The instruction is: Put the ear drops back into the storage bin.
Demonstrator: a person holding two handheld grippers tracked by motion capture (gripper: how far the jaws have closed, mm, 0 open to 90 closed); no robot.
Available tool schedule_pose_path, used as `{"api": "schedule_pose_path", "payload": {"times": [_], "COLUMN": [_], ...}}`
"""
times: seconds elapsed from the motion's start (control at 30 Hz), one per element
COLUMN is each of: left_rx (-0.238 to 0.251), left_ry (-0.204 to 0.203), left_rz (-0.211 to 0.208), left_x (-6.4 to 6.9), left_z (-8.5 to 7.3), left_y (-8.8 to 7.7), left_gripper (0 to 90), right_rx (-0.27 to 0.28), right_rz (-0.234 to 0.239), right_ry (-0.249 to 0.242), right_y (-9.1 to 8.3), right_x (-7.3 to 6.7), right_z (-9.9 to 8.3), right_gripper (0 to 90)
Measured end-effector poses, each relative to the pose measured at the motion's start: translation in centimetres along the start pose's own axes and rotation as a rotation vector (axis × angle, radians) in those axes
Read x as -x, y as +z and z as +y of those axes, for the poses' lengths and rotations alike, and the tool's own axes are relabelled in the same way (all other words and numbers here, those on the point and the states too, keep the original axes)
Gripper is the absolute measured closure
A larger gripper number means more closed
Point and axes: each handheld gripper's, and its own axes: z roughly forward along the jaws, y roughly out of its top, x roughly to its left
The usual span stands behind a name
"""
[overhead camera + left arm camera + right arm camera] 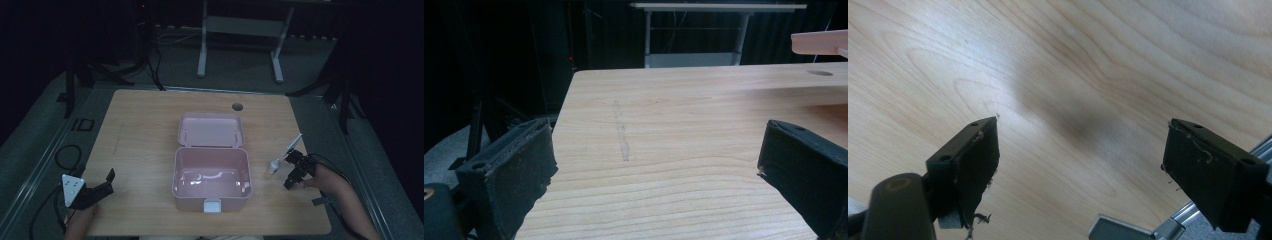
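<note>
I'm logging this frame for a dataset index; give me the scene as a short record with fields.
surface: light wooden table
container: pink plastic box, hinged lid open and leaning back, nothing visible inside
loose item: small white bottle on the table, right of the box
left claw: open, near the front left corner, holding nothing
right claw: open, tilted down over bare wood beside the bottle
table detail: round cable hole near the far edge
</note>
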Motion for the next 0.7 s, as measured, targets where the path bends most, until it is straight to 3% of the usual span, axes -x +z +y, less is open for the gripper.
{"api": "schedule_pose_path", "payload": {"times": [0.27, 0.7], "left_rx": [0.002, 0.003], "left_ry": [0.0, 0.001], "left_rz": [0.0, -0.004], "left_x": [0.0, -0.1], "left_z": [0.0, 0.0], "left_y": [0.0, 0.0], "left_gripper": [2.0, 2.0], "right_rx": [0.007, 0.006], "right_rz": [0.008, 0.013], "right_ry": [-0.018, -0.073], "right_y": [-0.5, -0.9], "right_x": [-0.3, -1.0], "right_z": [1.8, 5.4], "right_gripper": [16.7, 27.5]}}
